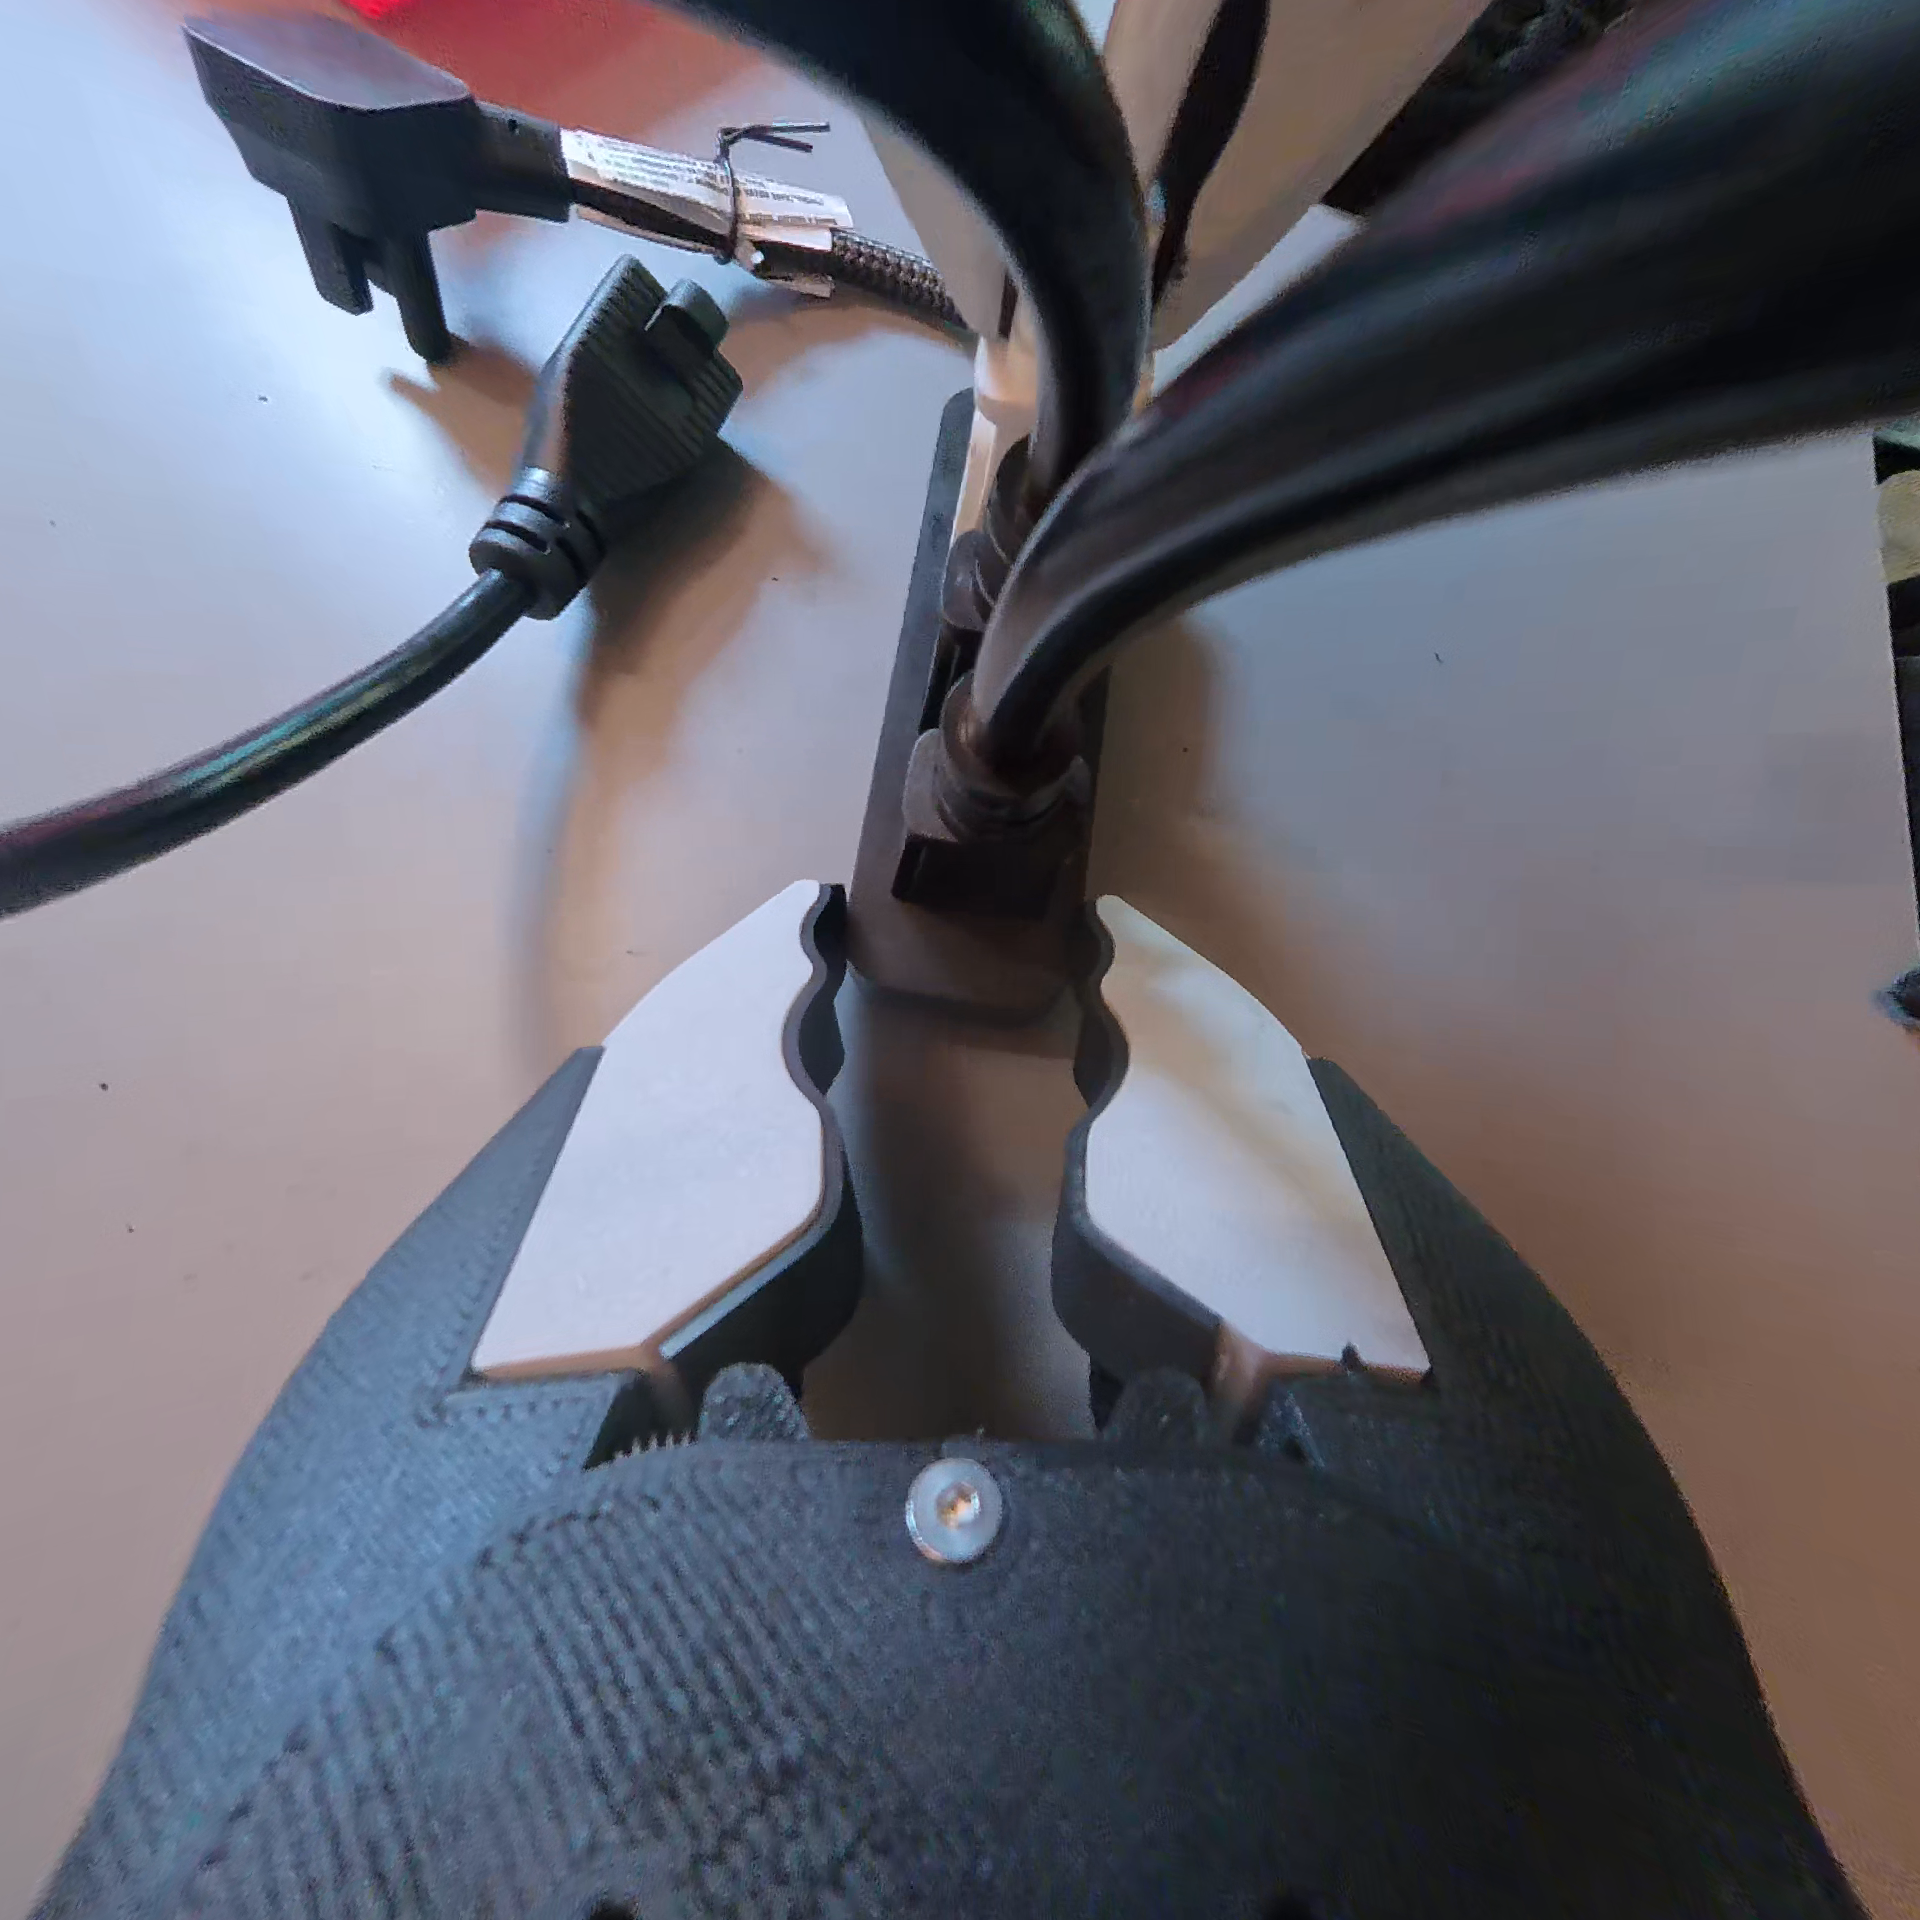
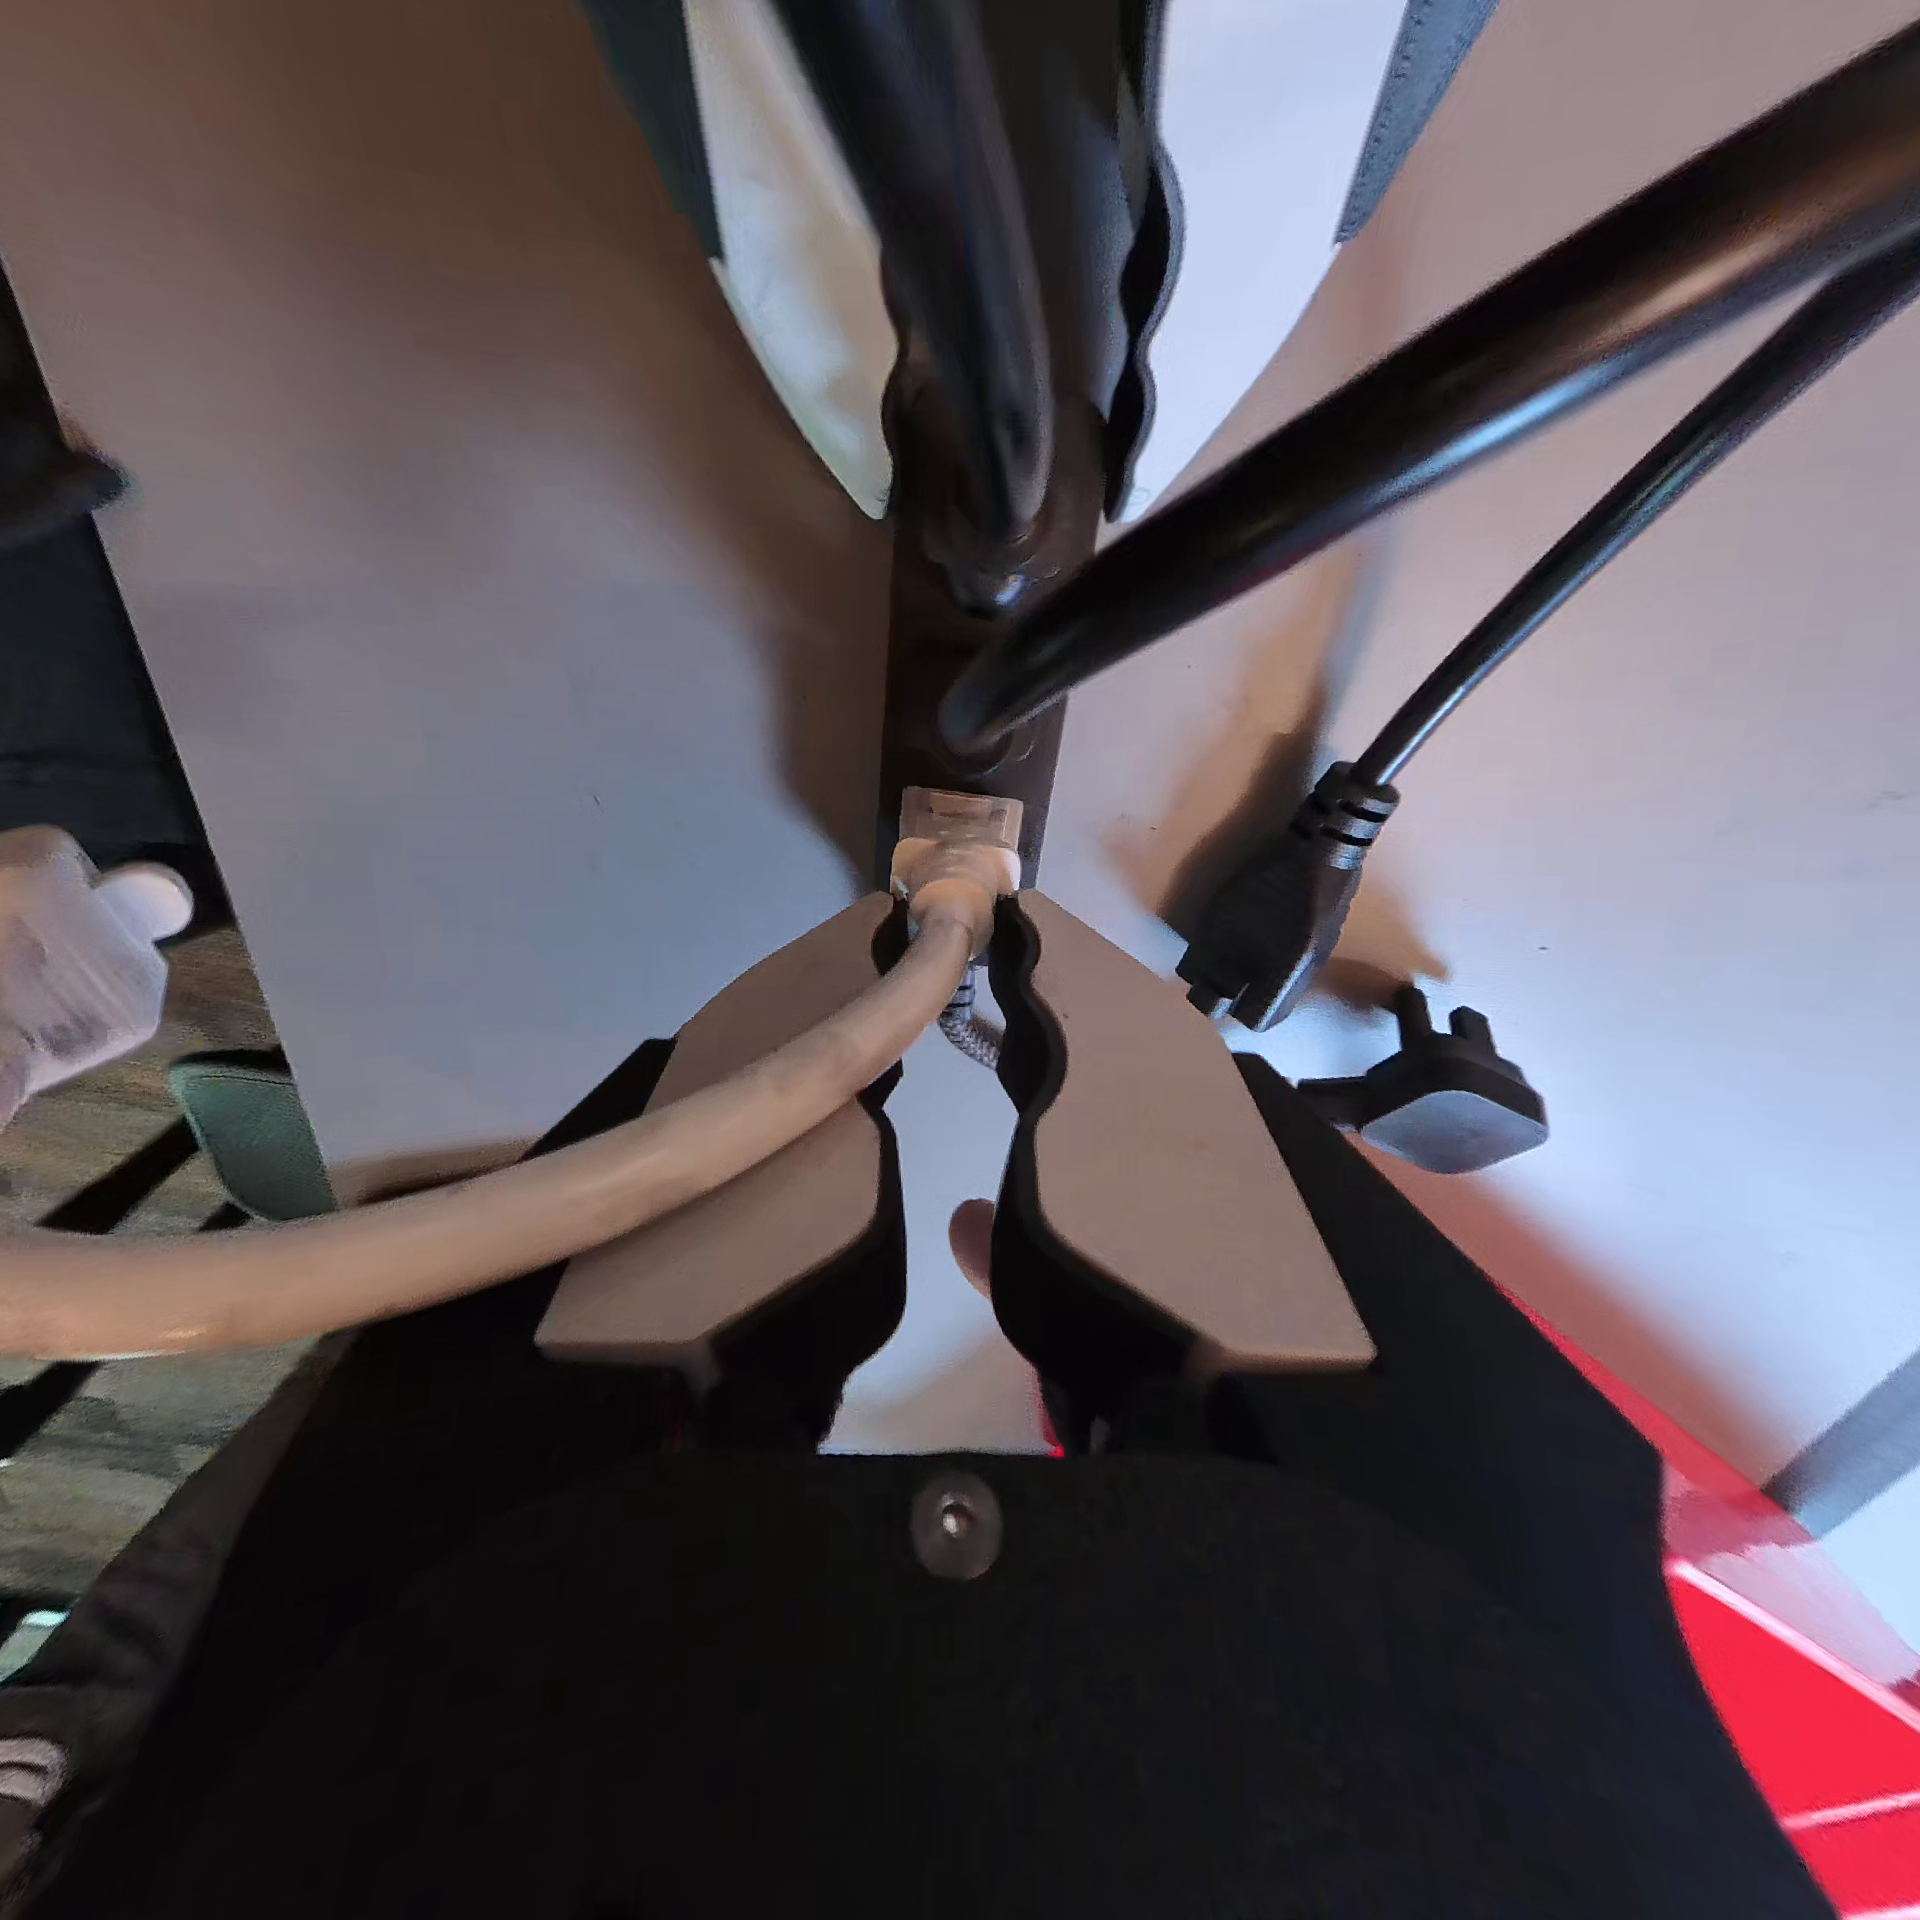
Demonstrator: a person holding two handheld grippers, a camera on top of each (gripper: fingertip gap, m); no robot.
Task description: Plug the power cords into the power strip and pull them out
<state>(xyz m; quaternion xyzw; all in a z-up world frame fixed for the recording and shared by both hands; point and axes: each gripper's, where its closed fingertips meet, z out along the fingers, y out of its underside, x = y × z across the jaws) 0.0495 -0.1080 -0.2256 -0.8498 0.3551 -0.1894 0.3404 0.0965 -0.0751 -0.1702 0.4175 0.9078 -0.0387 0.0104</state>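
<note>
we pinch the strip [image 1: 961,966] end in our left jaws while our right jaws clamp the grey cord [image 2: 940,925] just behind its seated plug [image 2: 956,831], strip running straight ahead.

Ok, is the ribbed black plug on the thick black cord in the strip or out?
Out. The ribbed black plug lies loose on the table, left of the black power strip.
</note>
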